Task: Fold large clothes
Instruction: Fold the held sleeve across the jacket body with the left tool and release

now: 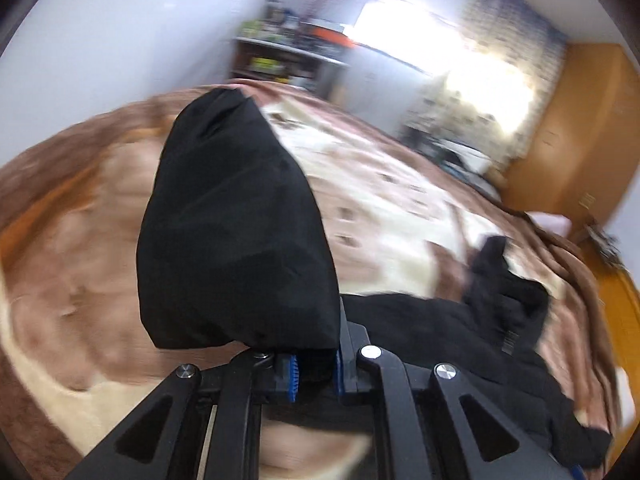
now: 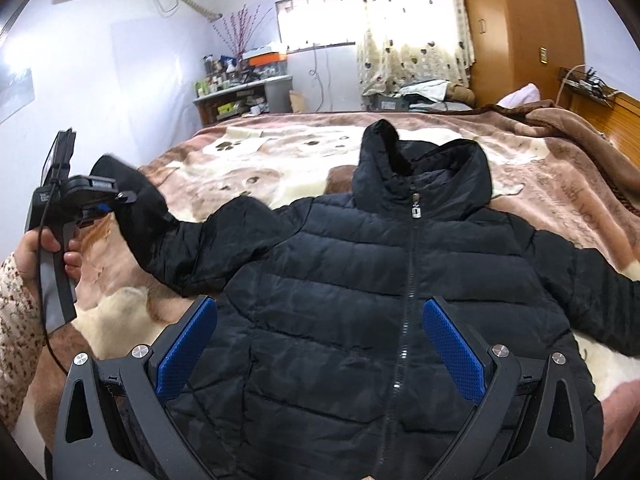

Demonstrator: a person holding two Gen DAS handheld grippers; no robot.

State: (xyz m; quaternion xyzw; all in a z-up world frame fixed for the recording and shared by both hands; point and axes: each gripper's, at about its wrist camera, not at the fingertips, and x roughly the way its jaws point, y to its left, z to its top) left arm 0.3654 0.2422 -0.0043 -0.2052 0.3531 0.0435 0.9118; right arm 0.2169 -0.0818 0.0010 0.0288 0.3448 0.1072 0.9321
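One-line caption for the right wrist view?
Left claw shut on the sleeve of a black puffer jacket spread zipped on a bed blanket; right claw open above its front.

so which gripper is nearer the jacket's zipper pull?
Right. The right gripper hovers open over the jacket's chest, with the zipper pull just ahead of it. The left gripper is off at the side, clamped on the sleeve.

Daylight pours through the curtained window, which burns out to white glare in both views. The left wrist view is smeared by motion blur across the blanket and shelves. The right wrist view is sharp. Both bend strongly at the edges, with dark rounded corners. Shadows are soft.
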